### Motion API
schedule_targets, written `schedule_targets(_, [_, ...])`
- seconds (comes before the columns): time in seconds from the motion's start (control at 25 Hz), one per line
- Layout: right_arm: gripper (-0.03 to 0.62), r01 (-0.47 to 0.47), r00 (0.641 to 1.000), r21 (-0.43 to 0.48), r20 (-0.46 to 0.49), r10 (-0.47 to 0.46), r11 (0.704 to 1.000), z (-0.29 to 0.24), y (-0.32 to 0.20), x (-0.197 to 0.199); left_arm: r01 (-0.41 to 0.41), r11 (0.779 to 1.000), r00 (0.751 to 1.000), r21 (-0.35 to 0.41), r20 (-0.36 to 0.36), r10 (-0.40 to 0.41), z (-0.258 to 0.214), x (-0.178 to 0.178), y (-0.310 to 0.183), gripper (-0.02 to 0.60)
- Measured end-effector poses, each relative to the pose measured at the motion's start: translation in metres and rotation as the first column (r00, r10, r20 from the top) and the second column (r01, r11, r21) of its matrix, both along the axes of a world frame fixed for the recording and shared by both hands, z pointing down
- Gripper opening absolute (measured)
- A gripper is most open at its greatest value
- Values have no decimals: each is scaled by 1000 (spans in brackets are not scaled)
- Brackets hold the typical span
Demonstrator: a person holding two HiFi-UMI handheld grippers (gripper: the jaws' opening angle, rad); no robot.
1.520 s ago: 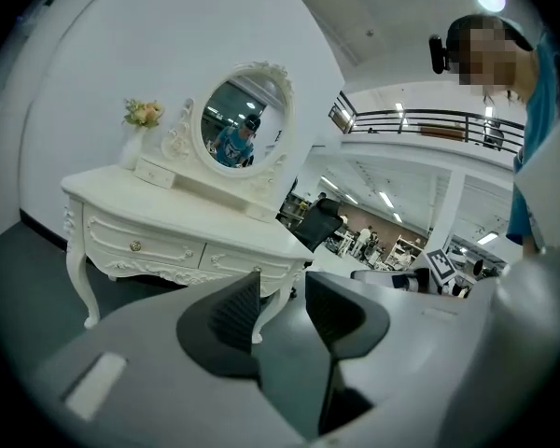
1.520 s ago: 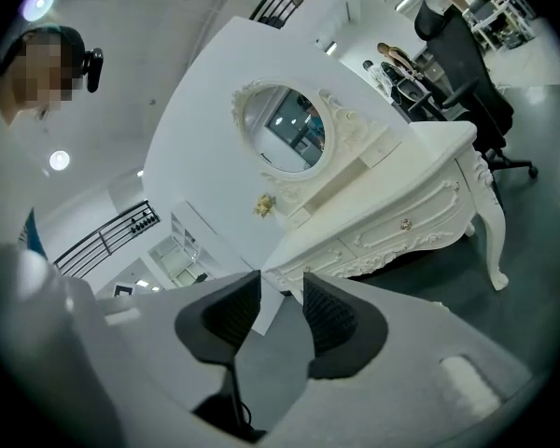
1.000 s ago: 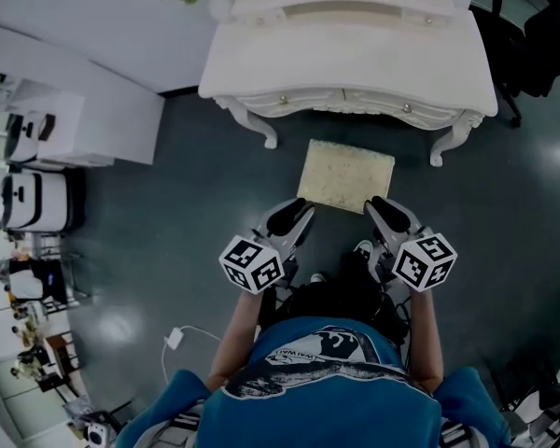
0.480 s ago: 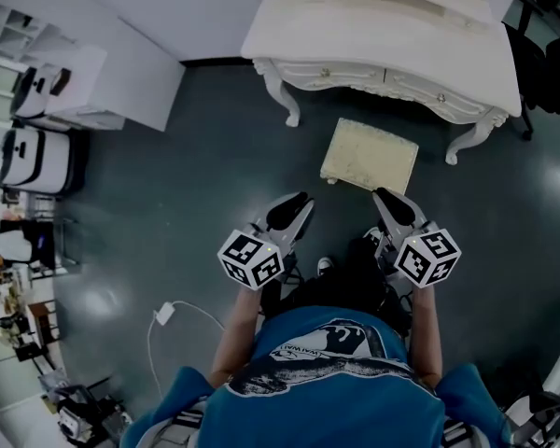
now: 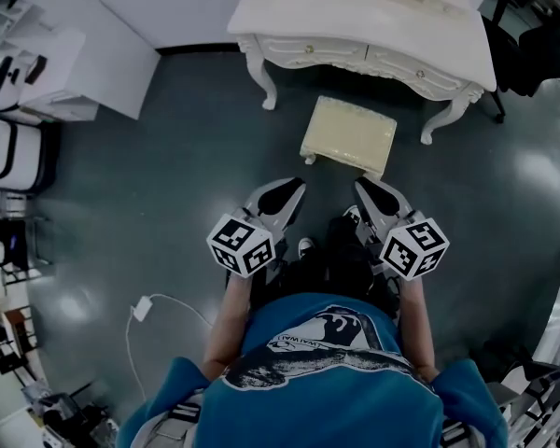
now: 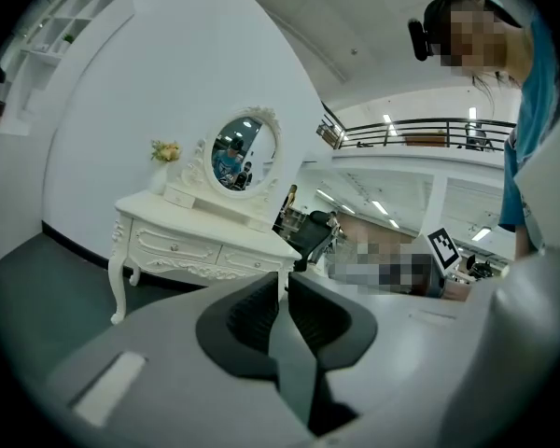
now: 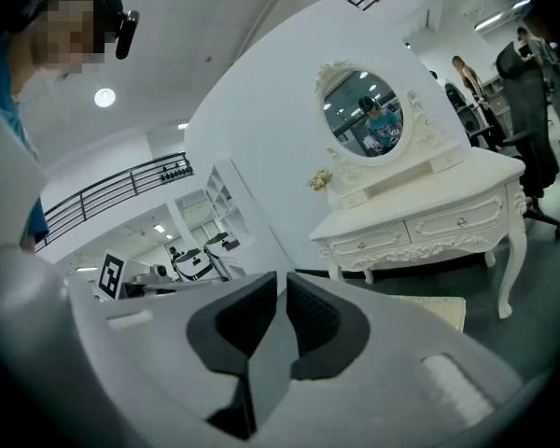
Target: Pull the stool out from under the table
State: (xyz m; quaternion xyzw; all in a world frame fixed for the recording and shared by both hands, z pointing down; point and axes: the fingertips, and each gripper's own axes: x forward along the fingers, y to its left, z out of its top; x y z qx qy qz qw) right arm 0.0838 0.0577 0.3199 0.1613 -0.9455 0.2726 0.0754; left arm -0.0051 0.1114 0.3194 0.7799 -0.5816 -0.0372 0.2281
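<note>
A cream padded stool (image 5: 348, 135) stands on the dark floor just in front of the white dressing table (image 5: 355, 17), out from beneath it. Both grippers hang near my body, short of the stool's near edge and not touching it. The left gripper (image 5: 285, 194) and the right gripper (image 5: 369, 189) are closing, their pads almost together with nothing between them. In the left gripper view the left gripper (image 6: 282, 283) points at the table (image 6: 196, 241). From the right gripper view, the right gripper (image 7: 282, 287) faces the table (image 7: 420, 217), and a corner of the stool (image 7: 443, 308) shows.
A white cabinet (image 5: 65, 73) and white machines (image 5: 0, 147) stand along the left. A white charger with its cable (image 5: 145, 306) lies on the floor at lower left. A black office chair (image 5: 532, 45) is beyond the table's right end. My shoe (image 5: 303, 247) shows between the grippers.
Both grippers have come away from the stool's near edge, which they reached a second ago. The stool now stands a little further out from the table.
</note>
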Motion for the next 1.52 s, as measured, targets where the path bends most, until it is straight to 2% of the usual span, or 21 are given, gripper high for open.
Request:
schedule_targets(0.24, [19, -12, 1000, 9, 8, 12, 1000, -2, 37, 12, -53, 999, 999, -1, 5, 53, -1, 24, 31, 14])
schedule_targets(0.32, [2, -26, 1000, 17, 15, 26, 1000, -3, 45, 17, -71, 997, 997, -4, 11, 71, 1, 31, 39, 14])
schedule_targets(0.76, [-3, -53, 998, 52, 40, 51, 997, -8, 77, 32, -141, 990, 989, 7, 42, 141, -5, 55, 65, 14])
schedule_targets(1.52, [-2, -5, 999, 80, 32, 3, 997, -9, 91, 32, -175, 984, 983, 30, 61, 173, -14, 71, 73, 14])
